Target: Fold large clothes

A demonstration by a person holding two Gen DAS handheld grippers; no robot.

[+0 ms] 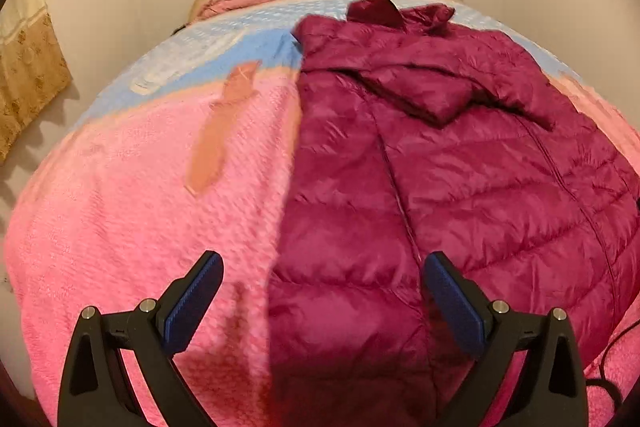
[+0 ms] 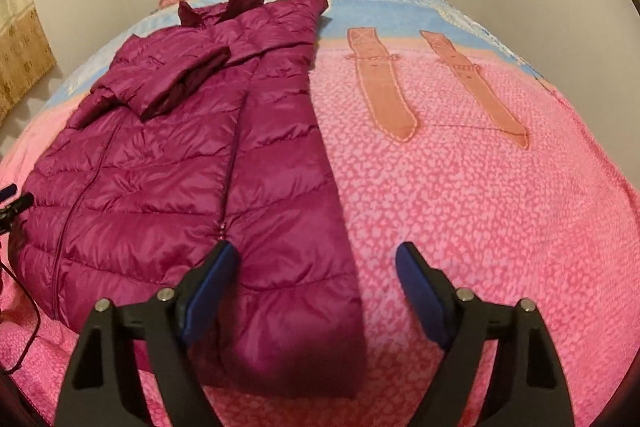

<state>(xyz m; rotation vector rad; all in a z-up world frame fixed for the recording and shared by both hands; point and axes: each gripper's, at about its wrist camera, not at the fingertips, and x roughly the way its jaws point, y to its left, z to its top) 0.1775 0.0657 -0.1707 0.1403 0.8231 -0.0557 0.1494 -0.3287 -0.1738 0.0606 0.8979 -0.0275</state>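
Down jacket [image 2: 168, 179] flat on bed [image 2: 460, 207], long axis 12–6 o'clock, collar at 12. Right claw [image 2: 318, 279] spread, empty, over hem's right folded edge. Left claw [image 1: 324, 291] spread, empty, over hem's left edge. Both equally near.
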